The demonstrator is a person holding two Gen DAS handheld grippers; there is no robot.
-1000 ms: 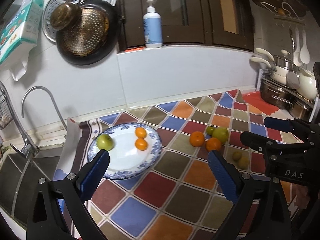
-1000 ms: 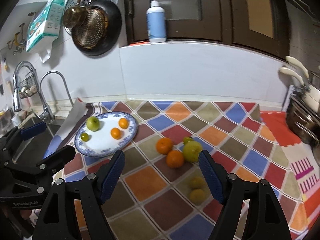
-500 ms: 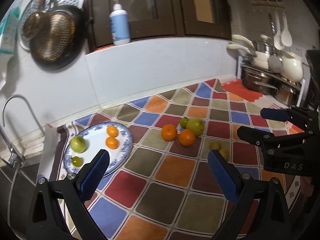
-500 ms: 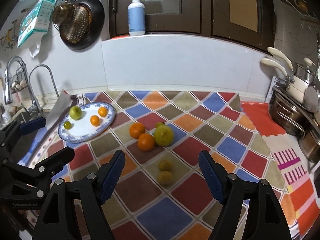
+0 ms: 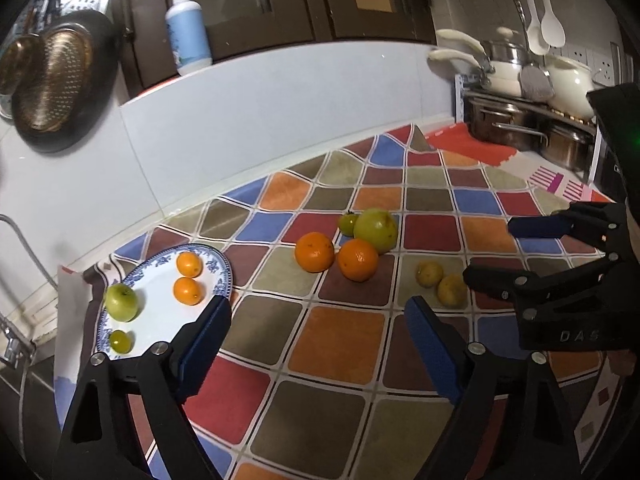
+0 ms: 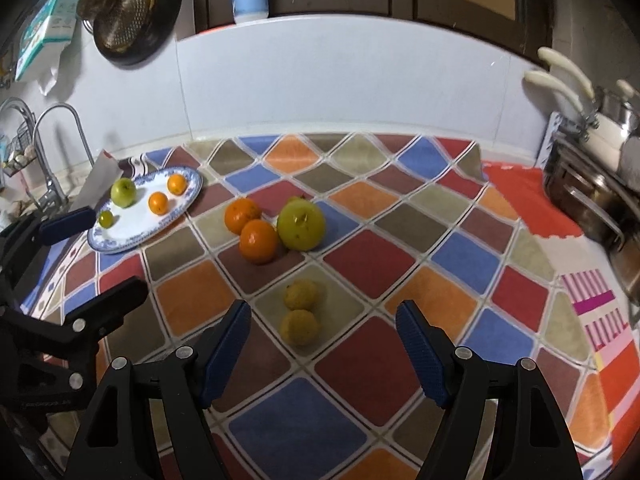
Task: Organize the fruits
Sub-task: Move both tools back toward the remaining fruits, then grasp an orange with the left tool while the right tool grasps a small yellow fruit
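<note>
Both tongs, left (image 5: 318, 322) & right (image 6: 323, 330), gape wide (empty) above cloth (image 6: 400, 256); lemons (image 6: 299, 327) just ahead.

On a blue-rimmed white plate (image 6: 120, 245): two small oranges (image 6: 158, 203), one green apple (image 6: 123, 193), one tiny green fruit (image 6: 106, 218). On the checked cloth (image 6: 360, 360): two large oranges (image 6: 258, 241), one big yellow-green fruit (image 6: 301, 225), one small green fruit (image 5: 348, 224), two small yellow fruits (image 6: 300, 295).

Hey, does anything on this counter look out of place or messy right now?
Nothing is spilled or damaged. Six fruits lie loose on the checkered cloth, off the plate: two oranges, a large green fruit with a small one behind, two small yellow fruits.
</note>
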